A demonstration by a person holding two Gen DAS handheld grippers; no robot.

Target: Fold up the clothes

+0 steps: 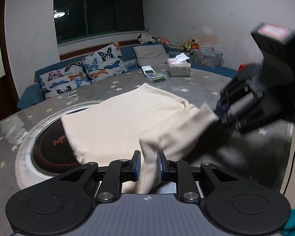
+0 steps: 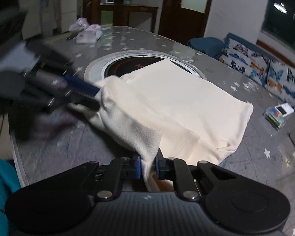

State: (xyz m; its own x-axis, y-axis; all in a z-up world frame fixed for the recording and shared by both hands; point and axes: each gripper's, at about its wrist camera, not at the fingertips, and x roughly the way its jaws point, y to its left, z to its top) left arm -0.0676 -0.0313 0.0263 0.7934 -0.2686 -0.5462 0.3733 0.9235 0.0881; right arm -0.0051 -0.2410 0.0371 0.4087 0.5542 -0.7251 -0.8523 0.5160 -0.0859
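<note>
A cream garment [image 1: 120, 122] lies partly folded on the round grey star-patterned table [image 1: 186, 82]; it also shows in the right wrist view [image 2: 182, 106]. My left gripper [image 1: 148, 162] is shut on one near corner of the garment and lifts it; it shows blurred in the right wrist view [image 2: 88, 96]. My right gripper [image 2: 148, 164] is shut on another corner of the cloth; it shows blurred in the left wrist view [image 1: 218, 114]. The near edge of the garment hangs between the two grippers, raised off the table.
A black induction hob [image 1: 47, 153] is set in the table's middle, partly under the garment. A tissue box [image 1: 179, 67], a remote [image 1: 148, 71] and a small packet lie at the far side. A butterfly-cushioned sofa [image 1: 82, 72] lines the wall. Pink items [image 2: 88, 32] lie on the table's far edge.
</note>
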